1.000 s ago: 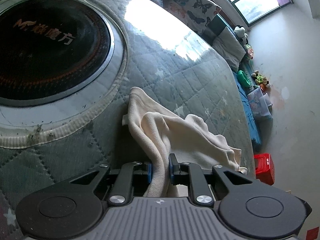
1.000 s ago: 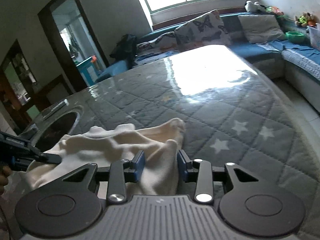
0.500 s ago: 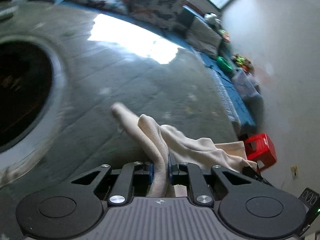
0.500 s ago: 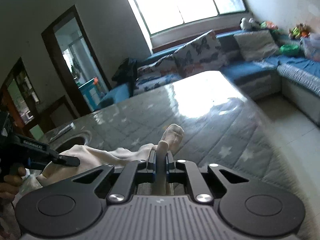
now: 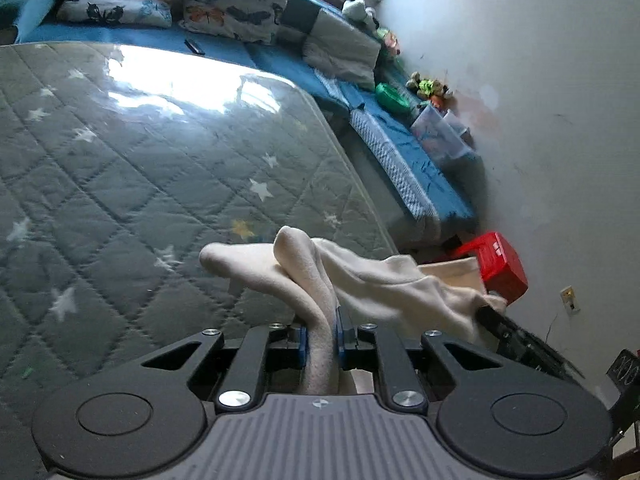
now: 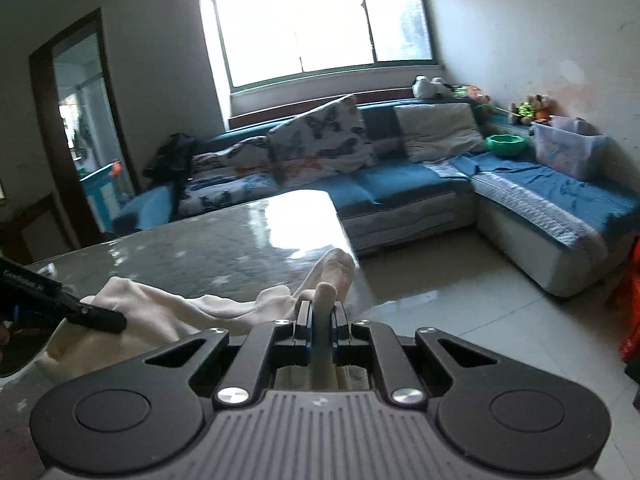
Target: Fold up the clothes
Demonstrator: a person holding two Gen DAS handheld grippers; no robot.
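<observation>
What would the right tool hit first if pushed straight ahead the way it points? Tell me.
The right tool is shut on the cream garment, so it carries that along. Beyond it, the line seems to pass the quilted table's corner toward the blue sofa. Depth is unclear.

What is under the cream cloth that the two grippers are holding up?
Under the cream fleece cloth lies the grey quilted table cover with white stars. The left gripper and right gripper pinch it. Whatever sits directly beneath the hanging folds is covered.
</observation>
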